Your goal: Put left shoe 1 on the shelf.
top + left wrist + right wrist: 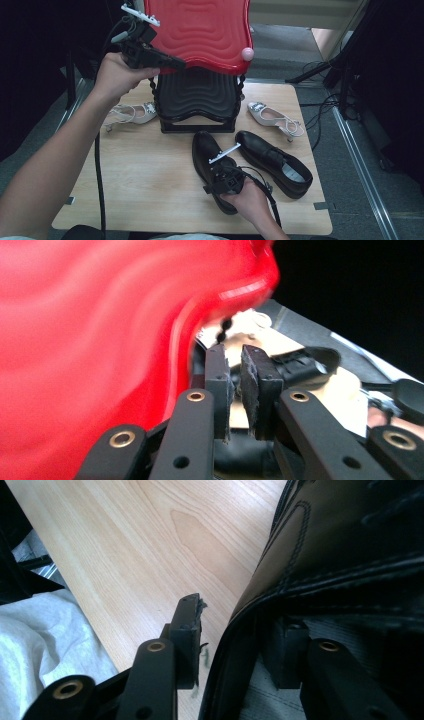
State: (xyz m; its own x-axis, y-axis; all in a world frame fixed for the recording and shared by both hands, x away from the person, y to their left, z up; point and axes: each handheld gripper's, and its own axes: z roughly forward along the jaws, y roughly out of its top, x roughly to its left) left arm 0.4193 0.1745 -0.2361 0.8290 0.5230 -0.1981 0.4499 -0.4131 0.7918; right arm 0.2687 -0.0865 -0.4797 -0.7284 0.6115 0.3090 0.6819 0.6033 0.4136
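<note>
While the left tool [175, 63] holds up the red lid [200, 30] of the black box [197, 100], the right tool [220, 184] is down at the near black shoe [206, 152] on the desk [140, 170]. In the left gripper view the left tool's jaws are almost closed, right beside the lid's edge, but the pinch itself is hidden, so it is hard to tell if they grip it. In the right gripper view one jaw of the right tool sits outside the shoe's side wall and the other sits inside the shoe. They look ready to pinch the wall, with a small gap left on the outside.

The shoe lies long-ways, its toe pointing away toward the box and its heel near the person. The right tool has it at the heel end, so the box is straight ahead, past the toe. The right hand [250, 200] is much nearer to the shoe than the left hand [117, 75]. The other black shoe [275, 162] lies just to the right. Two white heeled shoes [275, 119] lie on both sides of the box.
</note>
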